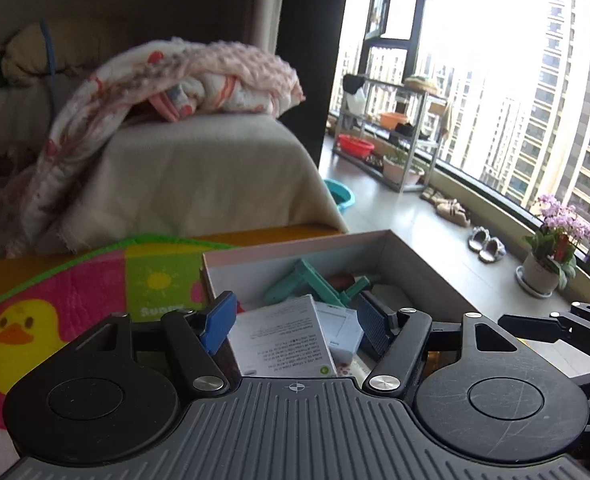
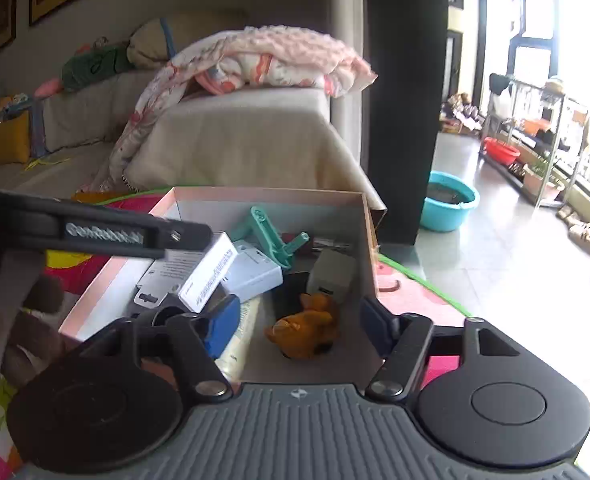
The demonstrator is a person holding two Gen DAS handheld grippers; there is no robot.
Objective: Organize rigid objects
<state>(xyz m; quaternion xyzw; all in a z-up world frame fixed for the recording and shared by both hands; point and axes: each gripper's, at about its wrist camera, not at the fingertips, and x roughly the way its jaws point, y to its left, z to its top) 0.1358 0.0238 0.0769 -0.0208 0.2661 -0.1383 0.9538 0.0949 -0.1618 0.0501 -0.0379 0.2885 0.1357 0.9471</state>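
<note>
- Pink and yellow, the duck-print mat covers the surface at my far left; I see no loose object on the part of it in view.
- My left gripper hovers over the near end of the cardboard box, jaws wide apart, holding nothing. A white printed carton lies below it in the box.
- Further in sit a teal plastic clip and a white flat device, piled loosely and overlapping.
- My right gripper is also spread wide and empty, poised above an orange toy figure on the box floor, with a pale cube charger just behind it.
- I judge the gathering mostly done: every rigid item I can see is already inside the box.
- What is left, I think, is tidying the jumble, though the mat beyond my view may hide more.
</note>
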